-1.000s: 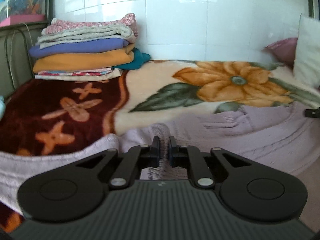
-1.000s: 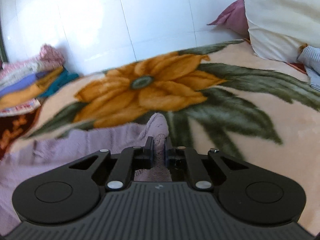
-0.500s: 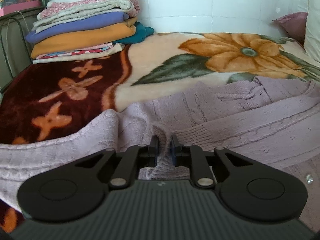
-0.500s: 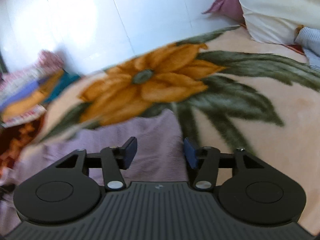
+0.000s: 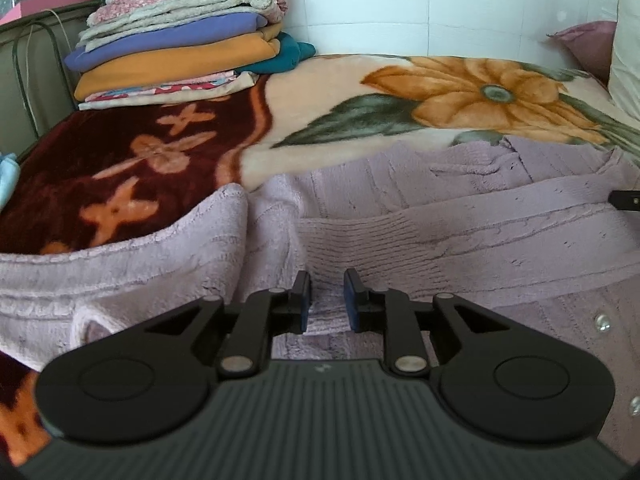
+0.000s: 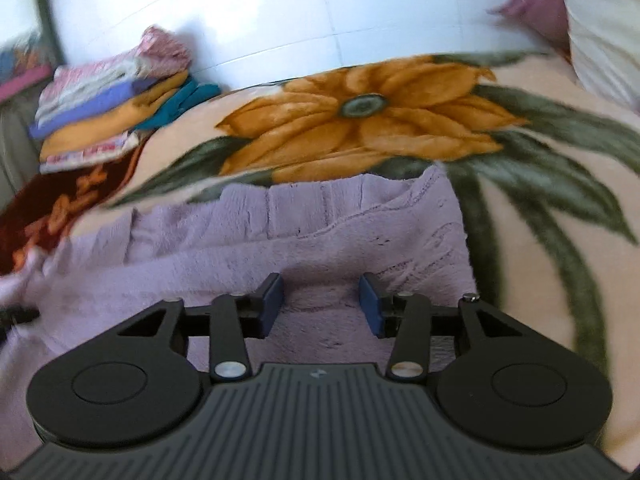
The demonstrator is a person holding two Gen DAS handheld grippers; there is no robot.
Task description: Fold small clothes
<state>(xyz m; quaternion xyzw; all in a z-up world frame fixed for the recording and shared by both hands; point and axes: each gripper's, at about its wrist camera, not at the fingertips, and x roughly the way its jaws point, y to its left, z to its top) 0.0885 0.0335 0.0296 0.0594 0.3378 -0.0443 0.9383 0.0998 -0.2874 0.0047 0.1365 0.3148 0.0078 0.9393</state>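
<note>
A lilac knitted cardigan (image 5: 460,216) lies folded over itself on the flowered blanket (image 5: 320,92), with small buttons (image 5: 602,322) at its right side. My left gripper (image 5: 326,280) hovers low over a ribbed fold with its jaws a little apart; the knit lies under the gap, and the pads do not press it. In the right wrist view the same cardigan (image 6: 320,232) spreads below my right gripper (image 6: 320,284), whose jaws stand wide and are closing, with nothing pinched. A dark tip of the right gripper (image 5: 626,200) shows at the left view's right edge.
A stack of folded clothes (image 5: 180,52) sits at the back left against the tiled wall, also seen blurred as the stack (image 6: 108,112). Pillows (image 5: 624,40) lean at the back right. A light blue cloth (image 5: 8,176) lies at the far left edge.
Both grippers let go of the cardigan: each was shut on a pinch of knit, and now the jaws stand apart. The left one sank a little; the right one swung sideways.
</note>
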